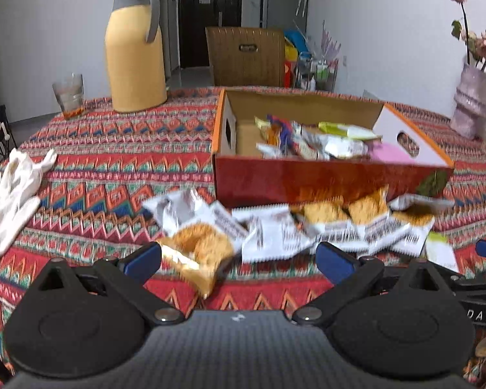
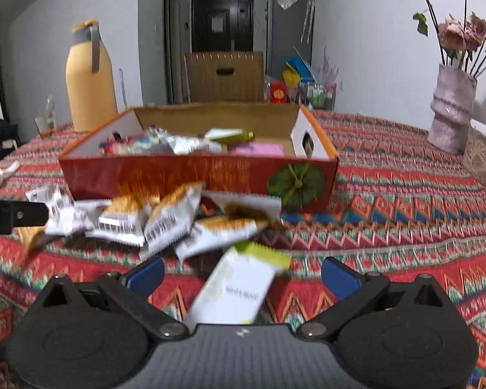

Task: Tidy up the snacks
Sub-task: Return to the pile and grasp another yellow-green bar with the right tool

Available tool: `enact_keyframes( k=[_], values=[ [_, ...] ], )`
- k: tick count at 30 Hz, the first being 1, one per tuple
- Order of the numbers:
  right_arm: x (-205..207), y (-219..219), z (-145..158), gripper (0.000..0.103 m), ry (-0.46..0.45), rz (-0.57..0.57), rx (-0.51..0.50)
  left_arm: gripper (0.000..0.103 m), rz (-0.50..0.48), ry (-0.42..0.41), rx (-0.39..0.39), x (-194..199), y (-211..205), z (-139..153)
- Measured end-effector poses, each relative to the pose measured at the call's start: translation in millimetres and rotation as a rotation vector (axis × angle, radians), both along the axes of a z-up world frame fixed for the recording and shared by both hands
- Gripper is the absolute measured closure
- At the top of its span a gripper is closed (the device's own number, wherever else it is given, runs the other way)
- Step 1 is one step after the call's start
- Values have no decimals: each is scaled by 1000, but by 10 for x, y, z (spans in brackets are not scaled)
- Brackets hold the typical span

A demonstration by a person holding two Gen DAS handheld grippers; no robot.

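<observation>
An open red cardboard box (image 1: 307,181) (image 2: 178,175) sits on the patterned tablecloth and holds several snack packets (image 1: 311,139) (image 2: 178,142). In front of it lies a loose pile of white and orange snack packets (image 1: 307,227) (image 2: 165,220). My left gripper (image 1: 239,259) is open, and an orange packet (image 1: 197,253) lies on the cloth between its blue fingertips. My right gripper (image 2: 243,275) is open too, with a white and green packet (image 2: 236,288) lying between its fingers. The same white and green packet (image 1: 440,253) shows at the right of the left wrist view.
A yellow thermos jug (image 1: 134,52) (image 2: 89,81) and a glass (image 1: 68,95) stand at the far left. White gloves (image 1: 9,194) lie at the left edge. A vase of dried flowers (image 2: 450,110) and a woven basket (image 2: 482,159) stand at the right. A wicker chair (image 1: 246,56) is behind the table.
</observation>
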State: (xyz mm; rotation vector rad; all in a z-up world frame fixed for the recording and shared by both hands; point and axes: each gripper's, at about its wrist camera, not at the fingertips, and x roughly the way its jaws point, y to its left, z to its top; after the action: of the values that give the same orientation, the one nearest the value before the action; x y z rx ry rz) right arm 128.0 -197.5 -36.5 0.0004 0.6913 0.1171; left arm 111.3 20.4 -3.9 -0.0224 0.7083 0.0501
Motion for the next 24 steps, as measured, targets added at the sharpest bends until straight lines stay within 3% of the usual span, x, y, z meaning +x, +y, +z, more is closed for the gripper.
enact_keyframes(
  k=[8, 18, 21, 24],
  values=[
    [-22, -19, -184, 0, 90, -50, -31, 0, -13, 2, 2, -74, 6, -189],
    [-24, -174, -194, 0, 114, -74, -2, 0, -6, 4, -38, -74, 63, -258],
    [-74, -150, -182, 14, 82, -42, 11, 0, -1, 7, -42, -63, 70, -274],
    [-136, -106, -146, 51, 46, 4, 23, 0, 1, 4, -47, -70, 80, -273]
  ],
)
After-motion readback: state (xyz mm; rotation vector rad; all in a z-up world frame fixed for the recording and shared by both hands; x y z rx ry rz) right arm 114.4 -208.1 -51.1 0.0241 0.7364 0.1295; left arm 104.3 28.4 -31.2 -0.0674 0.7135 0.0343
